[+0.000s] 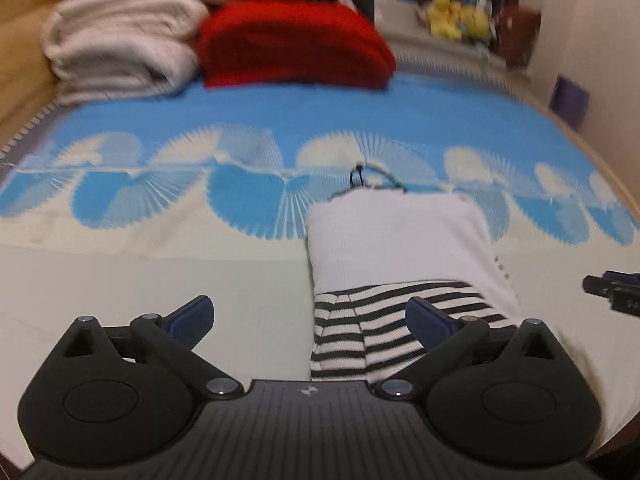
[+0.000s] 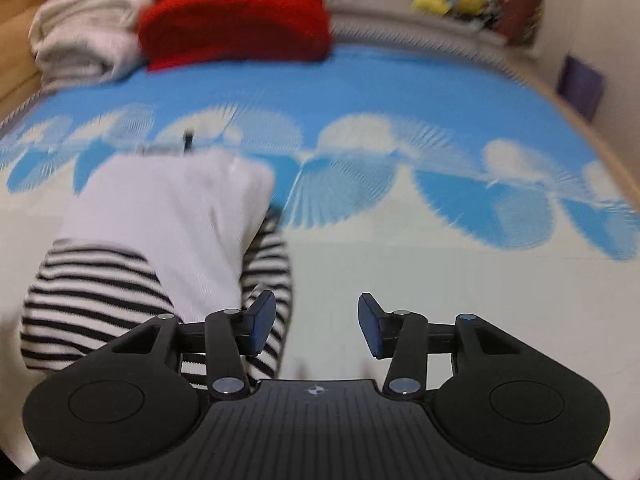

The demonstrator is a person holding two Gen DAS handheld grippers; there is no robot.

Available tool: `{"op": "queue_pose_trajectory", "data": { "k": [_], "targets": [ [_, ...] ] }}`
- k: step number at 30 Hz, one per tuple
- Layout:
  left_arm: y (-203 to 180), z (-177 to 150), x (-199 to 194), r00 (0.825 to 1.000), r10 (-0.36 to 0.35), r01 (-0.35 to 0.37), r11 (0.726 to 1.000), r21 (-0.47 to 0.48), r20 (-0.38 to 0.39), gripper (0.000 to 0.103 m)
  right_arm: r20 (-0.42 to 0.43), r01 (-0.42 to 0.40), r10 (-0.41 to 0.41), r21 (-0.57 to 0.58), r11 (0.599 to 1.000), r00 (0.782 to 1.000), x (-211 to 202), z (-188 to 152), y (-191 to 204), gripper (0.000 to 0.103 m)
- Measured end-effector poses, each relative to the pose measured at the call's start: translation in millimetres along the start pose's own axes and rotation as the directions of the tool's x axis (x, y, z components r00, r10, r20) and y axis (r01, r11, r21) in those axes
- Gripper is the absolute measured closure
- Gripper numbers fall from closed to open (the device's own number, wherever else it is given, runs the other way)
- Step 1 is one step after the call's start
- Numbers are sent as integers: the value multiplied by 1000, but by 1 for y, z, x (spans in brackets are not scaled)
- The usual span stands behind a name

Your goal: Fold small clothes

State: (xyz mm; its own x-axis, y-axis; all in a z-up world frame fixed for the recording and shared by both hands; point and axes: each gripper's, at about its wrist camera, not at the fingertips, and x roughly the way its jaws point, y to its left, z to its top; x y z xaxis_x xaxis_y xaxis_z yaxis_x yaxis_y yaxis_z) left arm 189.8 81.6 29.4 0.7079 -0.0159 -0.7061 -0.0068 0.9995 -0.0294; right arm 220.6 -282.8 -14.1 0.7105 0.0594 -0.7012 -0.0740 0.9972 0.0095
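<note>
Blue and cream bedcover (image 1: pixel 160 272) is lying under both my grippers. I am holding the left gripper (image 1: pixel 310 318) and the right gripper (image 2: pixel 316 326) with fingers apart, gripping nothing, just beside the folded white and striped garment (image 1: pixel 396 240). Farther, red blanket (image 1: pixel 292 46) is sitting beside beige towels (image 1: pixel 120 40)

Bed (image 1: pixel 120 272): folded garment (image 1: pixel 396 232), red pile (image 1: pixel 292 44), beige blankets (image 1: pixel 120 40)

L gripper (image 1: pixel 310 318) jaws wide open, nothing held. R gripper (image 2: pixel 316 326) also open, narrower gap, empty.
</note>
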Motion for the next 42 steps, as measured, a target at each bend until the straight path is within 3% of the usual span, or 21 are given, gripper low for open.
{"op": "queue_pose_trajectory", "data": {
  "k": [5,11,15,18,22,42],
  "targets": [
    [-18,-39,-57,997,-24,27,998,-52,70,1,143,-51,41,73,996,989,-79,-26,5,34],
    [-47,-90,-75,996,-22,28,997,-69,84,1,192,-89,72,78,993,979,-126,-73,31,29],
    [-64,-109,-57,1000,5,-6,999,-41,-19,1,141,-55,50,31,998,989,-120,-94,49,30],
    [-64,-106,-53,1000,0,0,998,-64,-6,1,179,-46,47,-7,999,983,-119,-91,57,29],
    [-64,-107,-46,1000,22,-23,998,-54,-22,1,140,-52,52,-7,999,989,-108,-91,65,29],
    [-56,-104,-39,999,31,-32,996,-83,-13,1,117,-114,117,-30,993,986,-89,-84,97,29]
  ]
}}
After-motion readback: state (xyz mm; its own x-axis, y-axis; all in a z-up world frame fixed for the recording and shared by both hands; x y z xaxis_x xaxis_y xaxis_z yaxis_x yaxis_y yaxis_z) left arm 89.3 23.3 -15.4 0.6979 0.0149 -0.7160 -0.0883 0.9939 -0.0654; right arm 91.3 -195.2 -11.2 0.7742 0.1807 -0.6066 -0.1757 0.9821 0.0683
